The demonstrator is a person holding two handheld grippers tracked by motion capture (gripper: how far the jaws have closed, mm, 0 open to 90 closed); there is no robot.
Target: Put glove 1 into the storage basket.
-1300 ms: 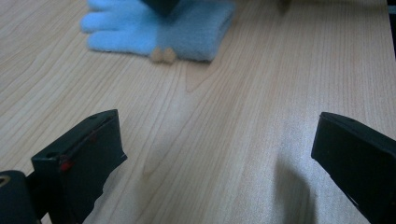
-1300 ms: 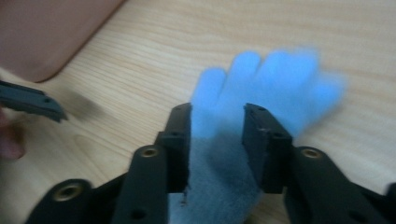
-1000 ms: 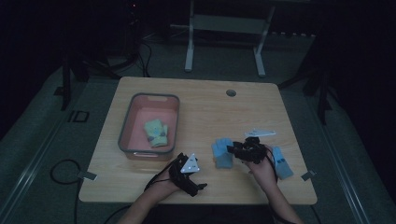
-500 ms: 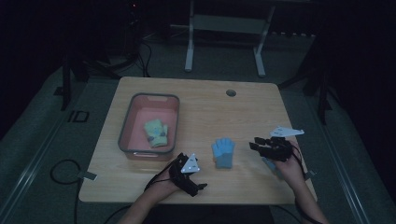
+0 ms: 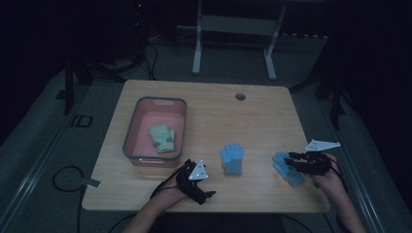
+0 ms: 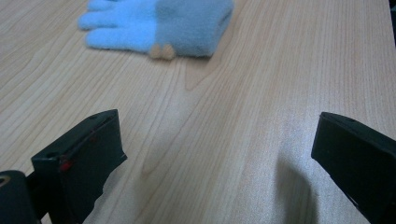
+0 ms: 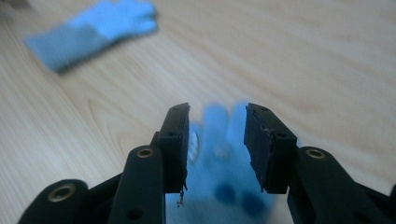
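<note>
Hovering over a blue glove (image 5: 287, 167) near the worktop's (image 5: 262, 114) right edge, the right hand-held gripper (image 5: 291, 161) is narrowly parted, empty. The left hand-held gripper (image 5: 206, 187) gapes wide near the front edge, empty.

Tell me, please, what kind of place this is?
Probably a dim lab or recording room, not a home: a bare wooden table on grey carpet, cables lying on the floor, and a metal stand behind the table.

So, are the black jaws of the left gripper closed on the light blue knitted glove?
No, the left gripper is open above bare wood, away from the light blue knitted glove.
</note>
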